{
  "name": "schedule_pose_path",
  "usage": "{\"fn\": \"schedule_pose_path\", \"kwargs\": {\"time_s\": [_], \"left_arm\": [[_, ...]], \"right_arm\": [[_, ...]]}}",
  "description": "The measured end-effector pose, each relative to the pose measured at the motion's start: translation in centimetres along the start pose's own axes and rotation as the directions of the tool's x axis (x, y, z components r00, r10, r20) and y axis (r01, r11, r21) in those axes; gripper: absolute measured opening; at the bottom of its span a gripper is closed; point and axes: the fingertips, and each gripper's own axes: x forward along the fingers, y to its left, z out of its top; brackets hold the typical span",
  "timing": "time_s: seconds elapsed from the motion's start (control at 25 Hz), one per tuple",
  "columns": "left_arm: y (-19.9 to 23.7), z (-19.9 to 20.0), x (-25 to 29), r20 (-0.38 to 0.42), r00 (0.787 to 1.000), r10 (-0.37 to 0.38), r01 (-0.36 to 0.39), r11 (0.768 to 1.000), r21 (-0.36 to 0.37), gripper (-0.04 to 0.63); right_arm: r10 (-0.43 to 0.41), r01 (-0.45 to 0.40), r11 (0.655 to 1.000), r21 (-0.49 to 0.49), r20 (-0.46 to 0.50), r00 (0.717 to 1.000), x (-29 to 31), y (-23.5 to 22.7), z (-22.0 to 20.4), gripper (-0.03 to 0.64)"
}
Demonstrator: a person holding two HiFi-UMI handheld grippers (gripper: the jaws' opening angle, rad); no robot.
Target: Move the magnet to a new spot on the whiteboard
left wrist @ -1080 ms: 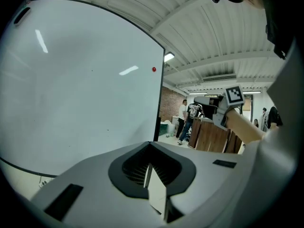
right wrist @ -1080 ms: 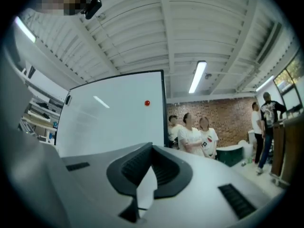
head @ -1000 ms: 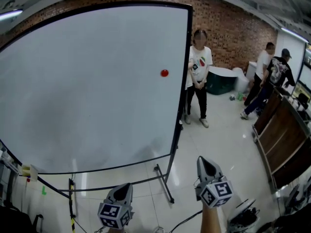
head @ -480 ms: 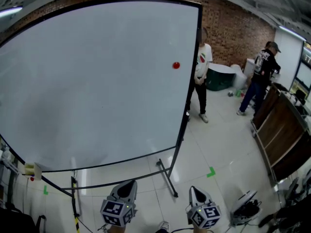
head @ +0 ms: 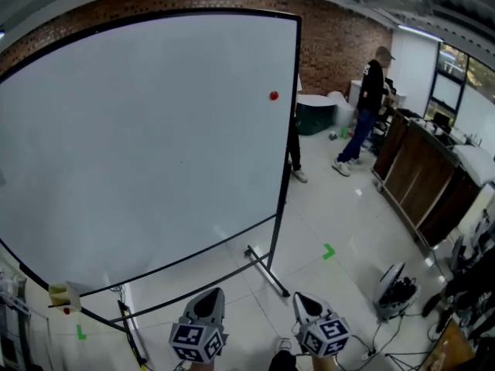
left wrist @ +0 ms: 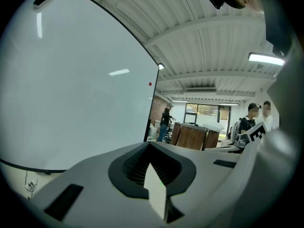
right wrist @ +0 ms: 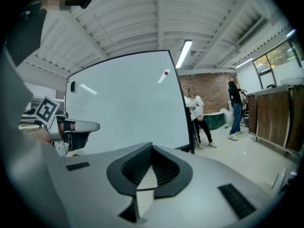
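Observation:
A small red magnet (head: 273, 96) sticks near the upper right edge of the big whiteboard (head: 147, 137). It also shows in the left gripper view as magnet (left wrist: 150, 84) and in the right gripper view as magnet (right wrist: 166, 73). Both grippers hang low at the bottom of the head view, far from the board. My left gripper (head: 209, 303) is shut and empty, its jaws together in its own view (left wrist: 151, 144). My right gripper (head: 302, 304) is also shut with nothing in it (right wrist: 152, 146).
The whiteboard stands on a wheeled frame with a foot (head: 267, 269) on the tiled floor. A person in dark clothes (head: 370, 91) stands by a wooden counter (head: 418, 184). Another person (right wrist: 195, 110) stands past the board's right edge. A fan-like device (head: 394, 288) and green tape (head: 329, 250) lie on the floor.
My right gripper has dropped lower and drawn in beside the left one. The head view has swung, and the person in dark clothes has walked along the counter. The magnet stays put.

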Motion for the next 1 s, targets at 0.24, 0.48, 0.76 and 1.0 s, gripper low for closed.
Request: {"fn": "schedule_pose_path", "kwargs": {"time_s": [0.24, 0.48, 0.76, 1.0], "left_arm": [[-1.4, -1.5, -2.6, -0.023, 0.997, -0.071, 0.071, 0.997, -0.008, -0.009], [-3.5, -1.4, -3.7, -0.022, 0.997, -0.077, 0.077, 0.997, -0.007, -0.009], [-7.6, -0.3, -3.4, 0.006, 0.996, -0.087, 0.087, 0.996, 0.023, -0.009], [-9.1, -1.2, -3.5, -0.002, 0.998, -0.067, 0.067, 0.997, 0.022, -0.009]], "right_arm": [[-0.017, 0.017, 1.000, -0.019, 0.000, 1.000, -2.9, 3.6, -0.8, 0.002], [0.008, -0.008, 0.999, -0.053, 0.010, 1.000, -5.1, 4.5, 0.6, 0.003], [-0.012, 0.014, 0.998, -0.057, 0.045, 0.999, -8.6, 1.4, 1.6, 0.002], [0.017, -0.017, 0.999, -0.027, 0.032, 0.999, -9.6, 0.6, 0.5, 0.002]]}}
